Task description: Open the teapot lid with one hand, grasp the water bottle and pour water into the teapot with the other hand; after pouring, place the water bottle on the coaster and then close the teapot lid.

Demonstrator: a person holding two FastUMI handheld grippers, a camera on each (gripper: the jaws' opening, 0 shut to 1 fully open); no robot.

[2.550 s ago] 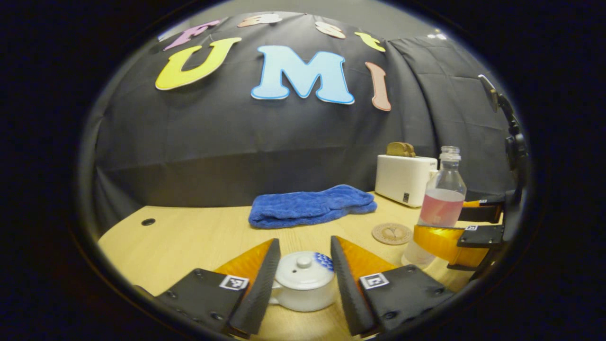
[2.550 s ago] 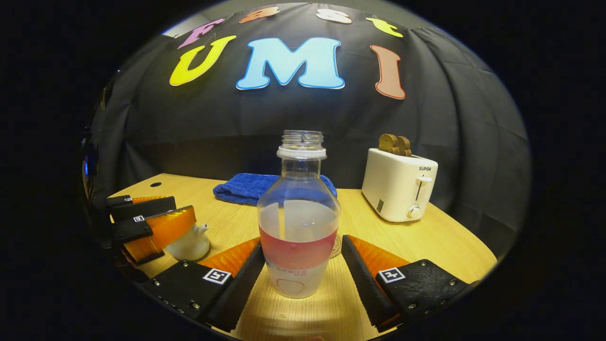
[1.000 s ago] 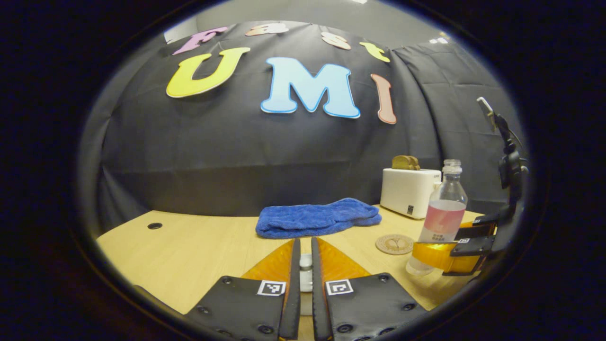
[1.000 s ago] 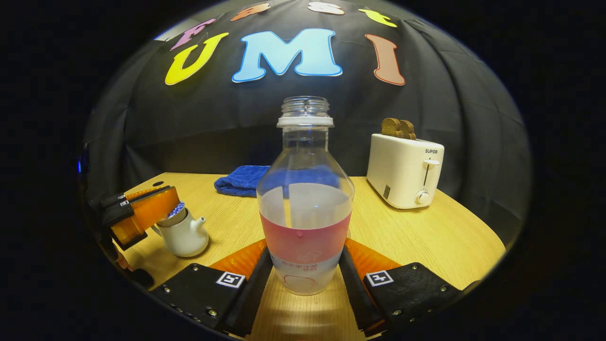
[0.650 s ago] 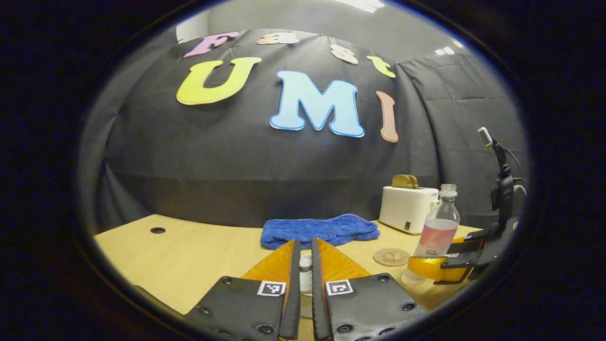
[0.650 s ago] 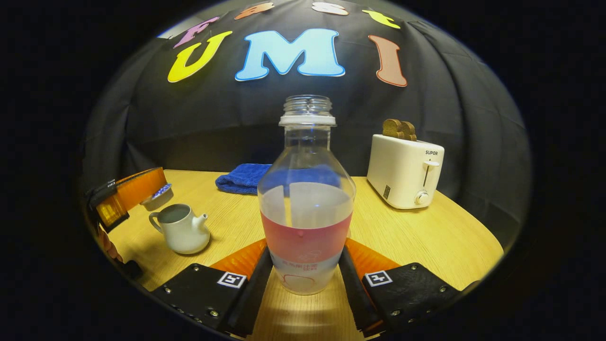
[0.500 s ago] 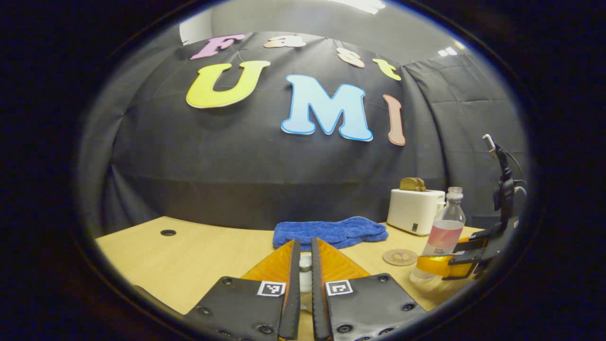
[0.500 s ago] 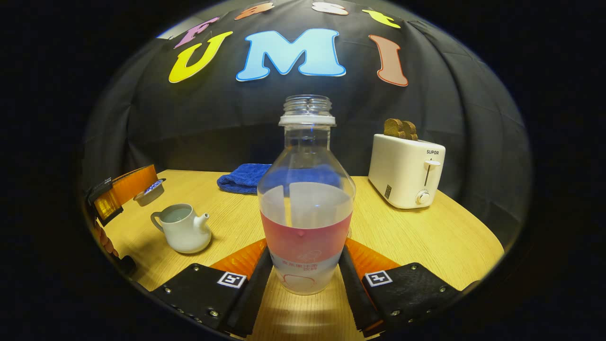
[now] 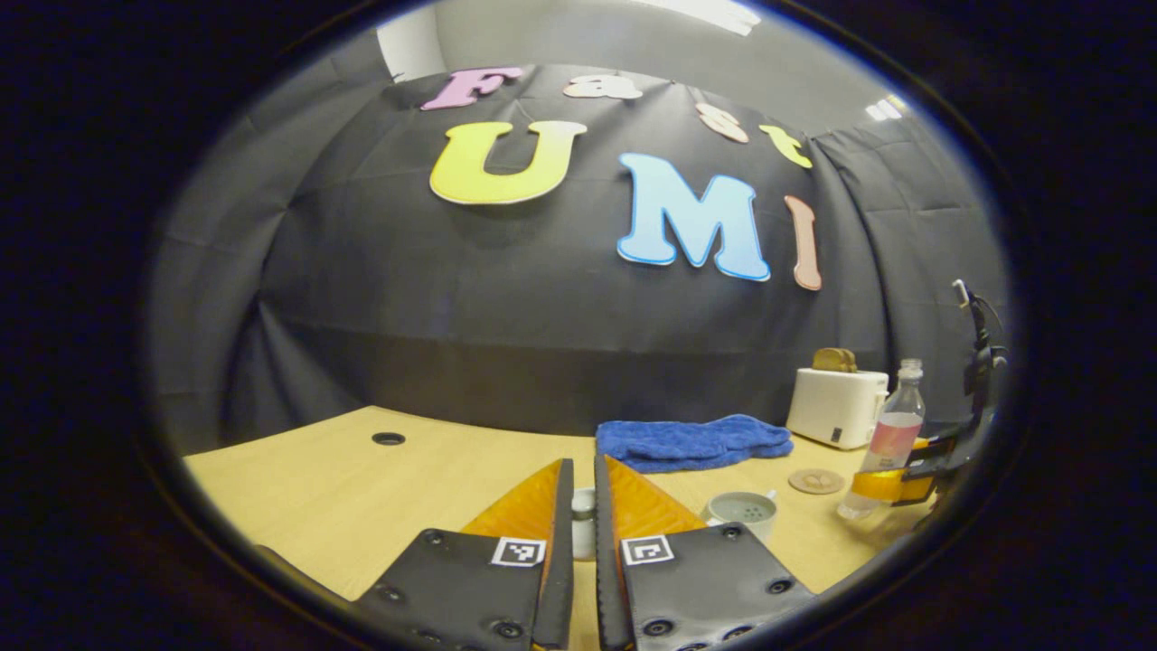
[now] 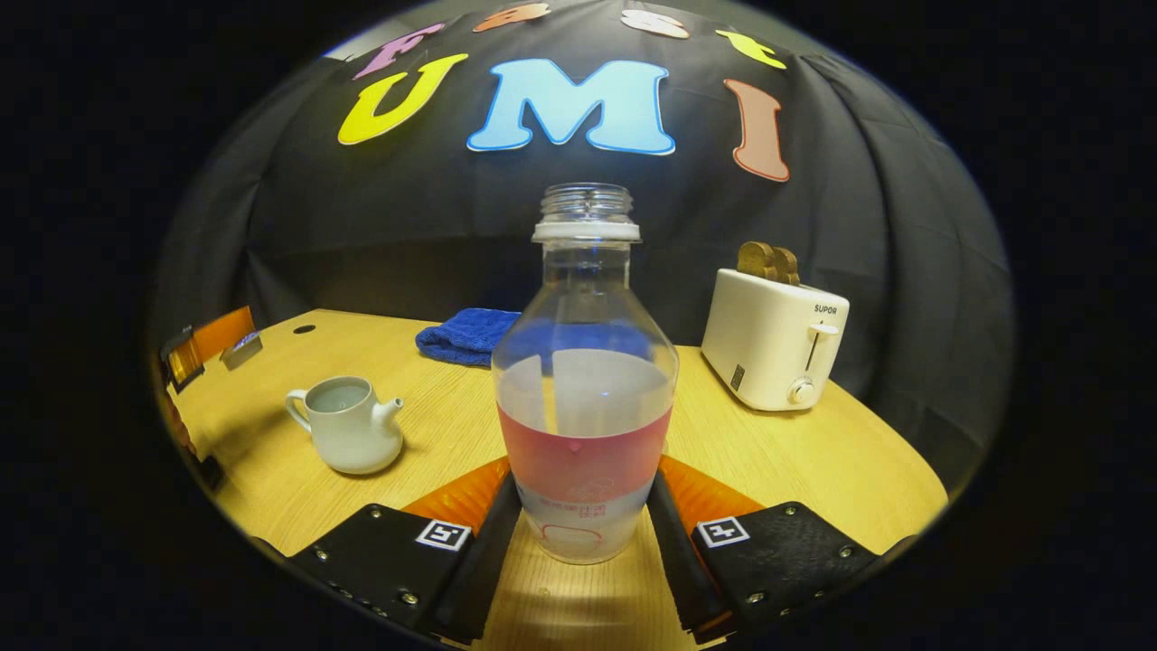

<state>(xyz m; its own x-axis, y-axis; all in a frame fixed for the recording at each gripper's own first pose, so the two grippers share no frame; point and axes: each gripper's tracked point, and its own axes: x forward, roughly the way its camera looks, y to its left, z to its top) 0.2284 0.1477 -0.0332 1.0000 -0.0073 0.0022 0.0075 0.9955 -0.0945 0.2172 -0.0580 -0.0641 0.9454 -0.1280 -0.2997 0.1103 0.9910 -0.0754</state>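
Spill risk is judged if the bottle (image 10: pixel 586 380) is tipped short of the open teapot (image 10: pixel 348 425), well off to its left. The bottle is clamped low between the right gripper (image 10: pixel 583 529) fingers, upright over the table (image 10: pixel 813 461). The lid (image 9: pixel 583 533) is pinched by the left gripper (image 9: pixel 578 542), held left of the pot; slip is possible.

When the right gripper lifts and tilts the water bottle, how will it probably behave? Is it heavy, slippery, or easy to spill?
The water bottle is roughly half full, so it is probably moderately heavy, and the water will shift as it tilts. Its mouth has no cap, so it could spill early. The right gripper holds it low, on smooth-looking plastic, so the taller upper part might lean or slip.
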